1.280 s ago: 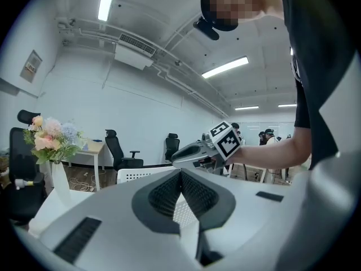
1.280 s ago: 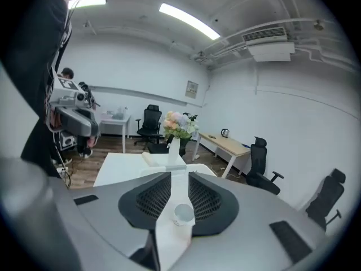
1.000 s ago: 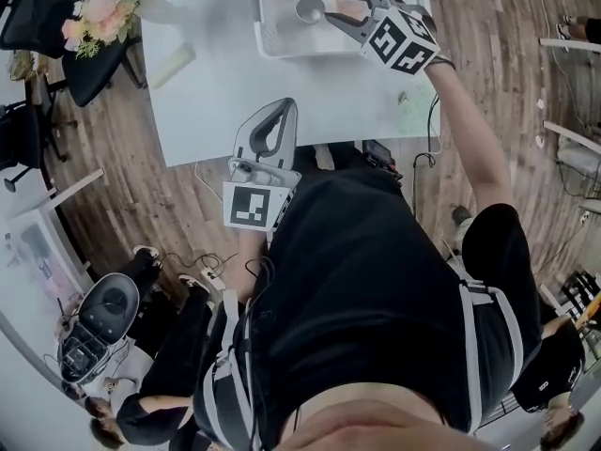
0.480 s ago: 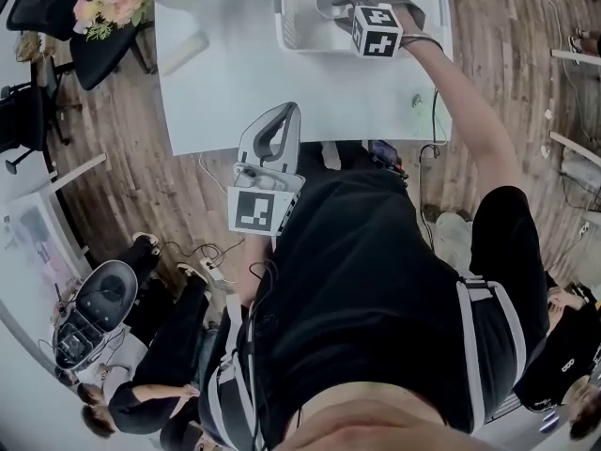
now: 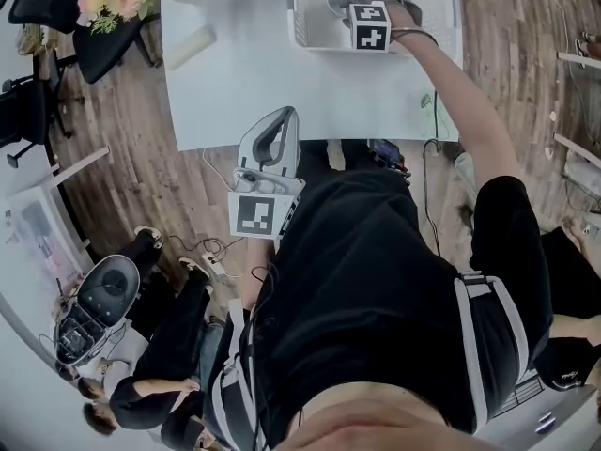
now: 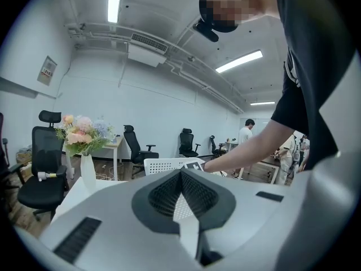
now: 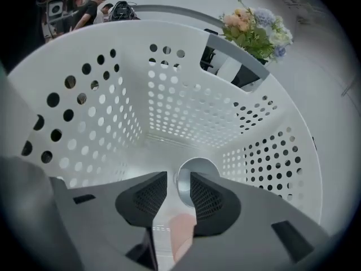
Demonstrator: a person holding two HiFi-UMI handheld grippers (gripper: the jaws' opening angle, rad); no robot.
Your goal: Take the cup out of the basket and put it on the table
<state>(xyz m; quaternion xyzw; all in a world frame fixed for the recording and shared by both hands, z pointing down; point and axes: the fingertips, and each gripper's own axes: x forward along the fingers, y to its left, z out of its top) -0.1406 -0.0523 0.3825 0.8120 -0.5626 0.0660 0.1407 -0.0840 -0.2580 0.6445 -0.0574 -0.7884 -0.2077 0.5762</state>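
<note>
Right gripper (image 7: pixel 178 176) sits low inside the white basket (image 7: pixel 186 106), jaws partly open, gripping nothing. The cup (image 7: pixel 202 169) lies on the basket floor at its tips, its near rim in the gap, pads not pressing. Left gripper (image 6: pixel 181 173) is closed and empty, well short of the basket, over the table (image 5: pixel 244 83) edge.

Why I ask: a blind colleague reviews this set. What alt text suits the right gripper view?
The right tongs point down into a white perforated plastic basket, jaws apart, with the edge of a round grey cup on the basket floor showing in the gap between them. A bunch of pastel flowers shows beyond the basket's far rim.
</note>
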